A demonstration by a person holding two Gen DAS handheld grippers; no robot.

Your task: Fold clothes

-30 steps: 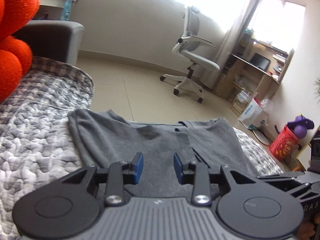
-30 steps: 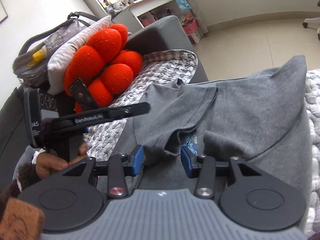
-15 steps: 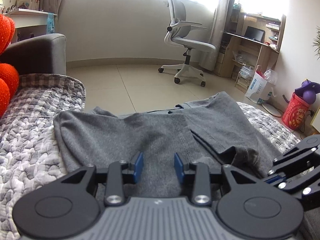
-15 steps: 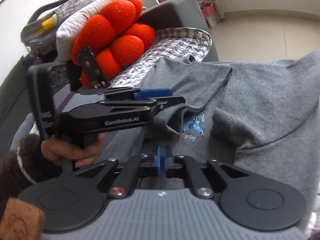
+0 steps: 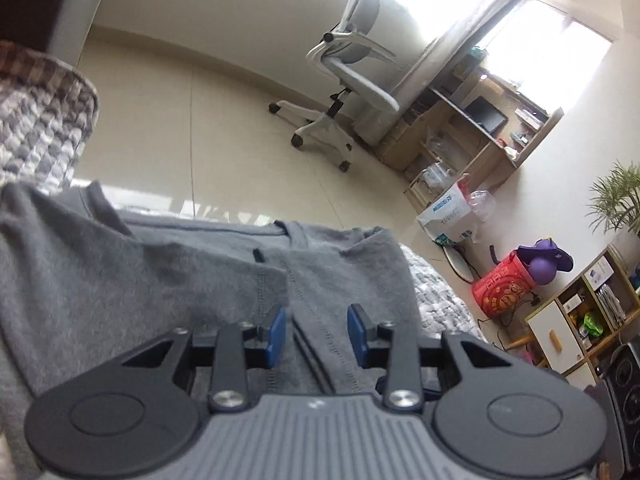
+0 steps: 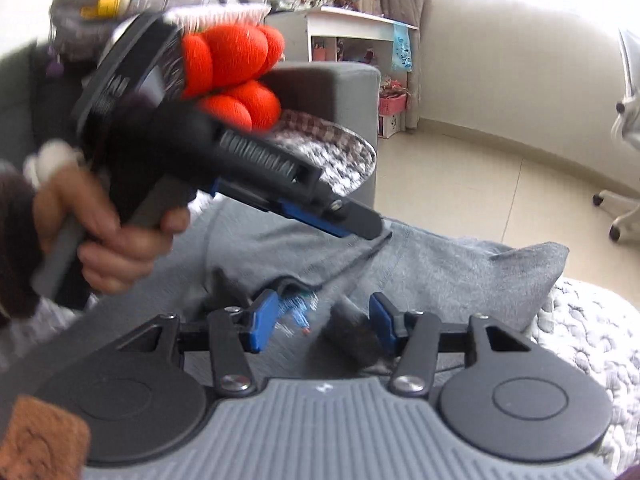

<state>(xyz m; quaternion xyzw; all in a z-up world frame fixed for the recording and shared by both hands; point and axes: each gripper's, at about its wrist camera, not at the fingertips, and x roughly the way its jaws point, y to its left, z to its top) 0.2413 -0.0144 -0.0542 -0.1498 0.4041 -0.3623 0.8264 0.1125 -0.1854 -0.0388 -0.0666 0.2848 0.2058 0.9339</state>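
We see a grey T-shirt (image 5: pixel 168 292) spread on the quilted sofa cover (image 6: pixel 592 320), directly beneath both tools. Our left hand-held gripper (image 5: pixel 316 334), spread, straddles a folded hem running straight ahead. Our right hand-held gripper (image 6: pixel 322 322) has just been opening; a sleeve lies unpinched between its pads.

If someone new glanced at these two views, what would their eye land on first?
Probably the bright orange cushion on the grey sofa behind the blurred left gripper. Next, the grey garment spread across the quilted blanket below both grippers, and the white office chair by the bright window.
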